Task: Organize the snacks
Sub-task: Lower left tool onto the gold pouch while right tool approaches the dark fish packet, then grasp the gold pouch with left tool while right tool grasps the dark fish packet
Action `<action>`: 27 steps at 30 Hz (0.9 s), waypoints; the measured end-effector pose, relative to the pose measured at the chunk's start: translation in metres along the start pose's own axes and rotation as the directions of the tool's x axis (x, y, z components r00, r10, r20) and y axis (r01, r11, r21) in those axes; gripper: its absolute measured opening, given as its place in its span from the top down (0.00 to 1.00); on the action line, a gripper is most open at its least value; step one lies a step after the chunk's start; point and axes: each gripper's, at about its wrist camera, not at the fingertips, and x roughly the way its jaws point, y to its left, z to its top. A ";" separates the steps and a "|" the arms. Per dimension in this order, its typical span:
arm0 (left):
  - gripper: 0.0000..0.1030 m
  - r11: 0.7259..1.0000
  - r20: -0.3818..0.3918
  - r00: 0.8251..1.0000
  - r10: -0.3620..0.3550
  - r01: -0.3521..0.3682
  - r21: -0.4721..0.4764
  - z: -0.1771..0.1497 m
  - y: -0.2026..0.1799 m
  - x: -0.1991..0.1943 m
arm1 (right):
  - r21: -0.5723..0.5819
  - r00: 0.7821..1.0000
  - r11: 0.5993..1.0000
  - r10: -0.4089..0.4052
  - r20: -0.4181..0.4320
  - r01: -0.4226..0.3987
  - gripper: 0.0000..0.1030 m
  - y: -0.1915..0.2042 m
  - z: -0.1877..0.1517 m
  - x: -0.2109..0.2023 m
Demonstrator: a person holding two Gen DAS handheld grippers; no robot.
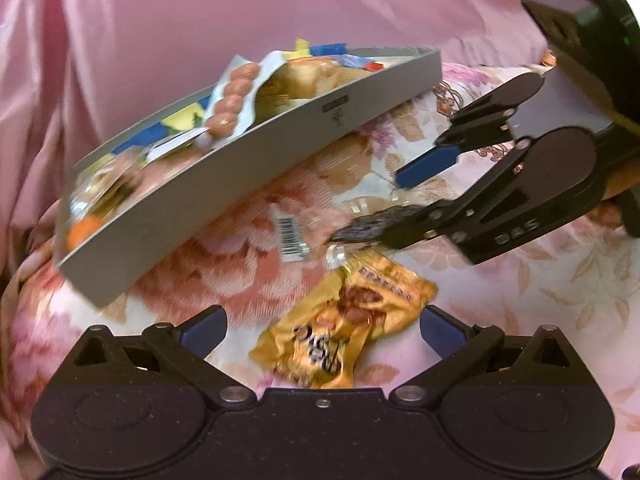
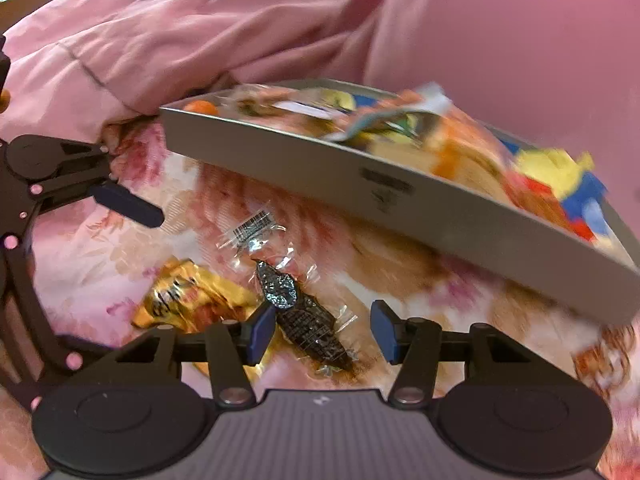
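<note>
A grey tray (image 1: 248,168) full of mixed snack packets lies tilted on the floral bedspread; it also shows in the right wrist view (image 2: 460,216). A gold snack packet (image 1: 344,320) lies between the open fingers of my left gripper (image 1: 322,326); it shows in the right wrist view (image 2: 188,292) too. A dark snack in a clear wrapper (image 2: 304,320) lies between the open fingers of my right gripper (image 2: 322,334). In the left wrist view my right gripper (image 1: 384,204) reaches in from the right over that dark snack (image 1: 372,226).
A clear wrapper with a barcode (image 1: 291,236) lies on the bedspread near the tray, also in the right wrist view (image 2: 254,226). A pink quilt (image 2: 200,40) is bunched up behind the tray. My left gripper (image 2: 128,200) enters the right wrist view at left.
</note>
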 end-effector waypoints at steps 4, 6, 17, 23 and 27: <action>0.01 0.999 -0.017 1.000 -0.022 0.023 0.031 0.005 -0.003 0.013 | 0.049 0.999 0.998 -0.030 -0.030 0.031 0.45 -0.018 -0.011 -0.010; 0.02 0.998 -0.038 0.998 -0.048 0.050 0.044 0.007 -0.005 0.017 | 0.082 0.998 0.996 -0.036 -0.046 0.040 0.45 -0.026 -0.015 -0.014; 0.22 0.992 -0.134 0.986 -0.096 0.084 -0.097 0.004 -0.002 0.014 | 0.191 0.995 0.980 -0.027 -0.100 0.045 0.44 -0.041 -0.022 -0.019; 0.37 0.982 -0.174 0.982 -0.069 0.037 -0.185 0.000 -0.008 0.001 | 0.239 0.990 0.970 -0.022 -0.140 0.055 0.44 -0.040 -0.027 -0.026; 0.38 0.972 -0.179 0.983 -0.044 0.001 -0.234 -0.005 -0.010 -0.006 | 0.260 0.988 0.964 -0.021 -0.152 0.061 0.44 -0.034 -0.037 -0.036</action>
